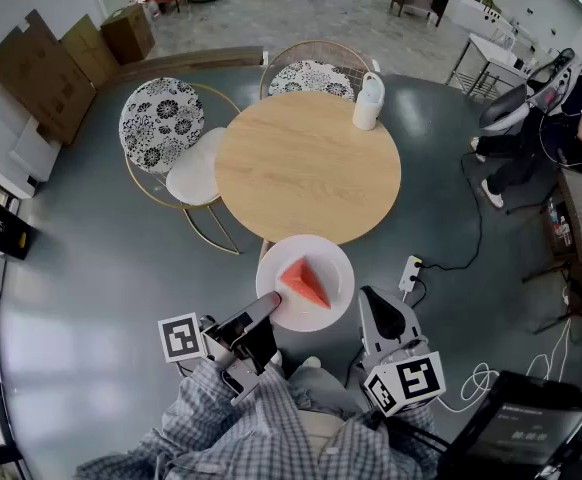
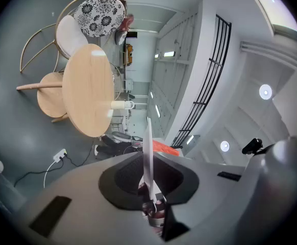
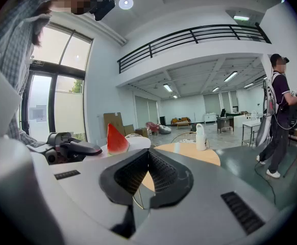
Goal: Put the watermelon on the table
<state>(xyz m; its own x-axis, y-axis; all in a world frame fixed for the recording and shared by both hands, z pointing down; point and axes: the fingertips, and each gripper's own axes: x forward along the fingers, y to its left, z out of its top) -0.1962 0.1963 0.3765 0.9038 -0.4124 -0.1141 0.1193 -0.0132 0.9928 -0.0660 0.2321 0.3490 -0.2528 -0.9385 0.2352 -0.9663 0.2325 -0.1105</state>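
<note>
The watermelon slice (image 1: 304,282) lies on a white plate (image 1: 323,256), which is held off the round wooden surface (image 1: 308,166), just beside its near edge. The left hand-held gripper (image 1: 267,308) is clenched on the plate's rim. The right hand-held gripper (image 1: 376,306), near the plate, is clenched with nothing between its jaws. A white jug (image 1: 368,103) stands at the surface's far edge.

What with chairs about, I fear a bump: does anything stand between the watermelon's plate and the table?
Nothing visible. The plate, held by the left gripper, hovers at the near edge of the table; the chairs and white jug stand at its far side.
</note>
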